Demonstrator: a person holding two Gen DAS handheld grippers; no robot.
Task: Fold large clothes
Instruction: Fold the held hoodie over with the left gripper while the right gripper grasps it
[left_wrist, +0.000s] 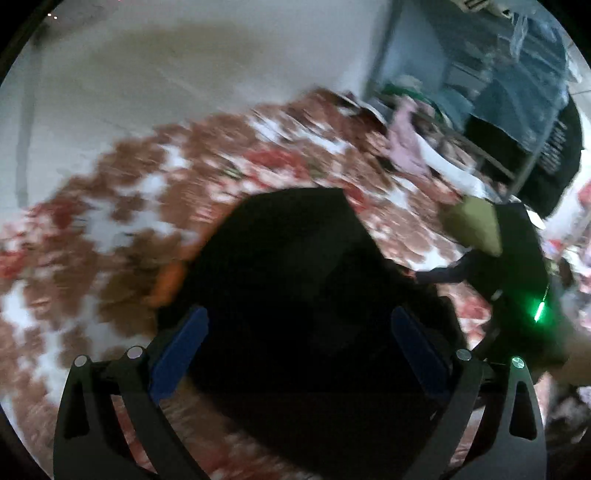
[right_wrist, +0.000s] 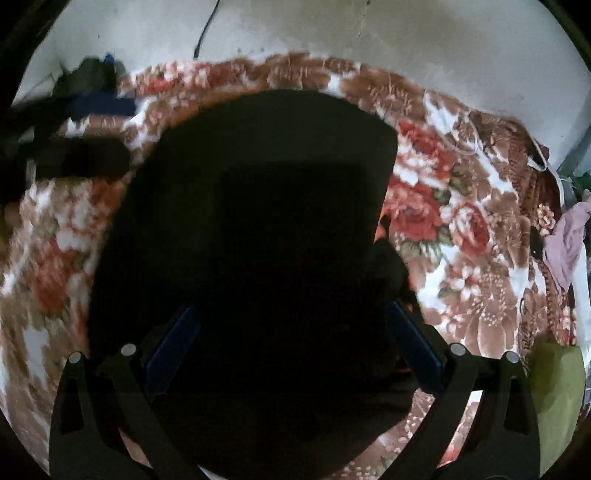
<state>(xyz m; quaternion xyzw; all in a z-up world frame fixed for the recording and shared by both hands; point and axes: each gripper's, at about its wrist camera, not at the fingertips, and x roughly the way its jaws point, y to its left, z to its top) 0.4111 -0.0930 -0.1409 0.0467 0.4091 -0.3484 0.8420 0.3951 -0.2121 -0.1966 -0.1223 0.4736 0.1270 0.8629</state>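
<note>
Two fisheye views looking down over a bed. Spread across it, a floral blanket (right_wrist: 461, 229) in red, brown and white. On the blanket, mid-scene, a black garment (right_wrist: 258, 221) lying flat in a rough rectangle, with a darker squarish patch at its centre (folded layer or shadow, cannot tell). In the left wrist view, heavily blurred: left gripper (left_wrist: 299, 350) at the near edge, jaws spread wide, blue pads (left_wrist: 177, 354) well apart, nothing pinched between them, the black garment (left_wrist: 295, 258) below and beyond. A scrap of orange (left_wrist: 168, 284) at the garment's left edge. To the right, the right gripper (left_wrist: 517, 280) seen from outside, dark, with a green light (left_wrist: 540, 309), one thin finger reaching left toward the garment's right edge; touching or not, cannot tell. Just beyond it, something olive-green (left_wrist: 476, 225). Farther right, pink cloth (left_wrist: 406, 147) and dark clothes (left_wrist: 550, 147) hanging near a blue-grey shelf or rack (left_wrist: 443, 55). Pale wall (left_wrist: 147, 74) at the far side. In the right wrist view: right gripper (right_wrist: 293, 343) near, jaws also spread wide, blue pads (right_wrist: 170, 350) apart, empty, garment filling the space below. Far left, the left gripper (right_wrist: 85, 129) as a dark blur with a blue pad. Right edge, pink cloth (right_wrist: 565, 243) and an olive-green item (right_wrist: 554, 391). A white cord (right_wrist: 543, 162) on the far right of the blanket.
</note>
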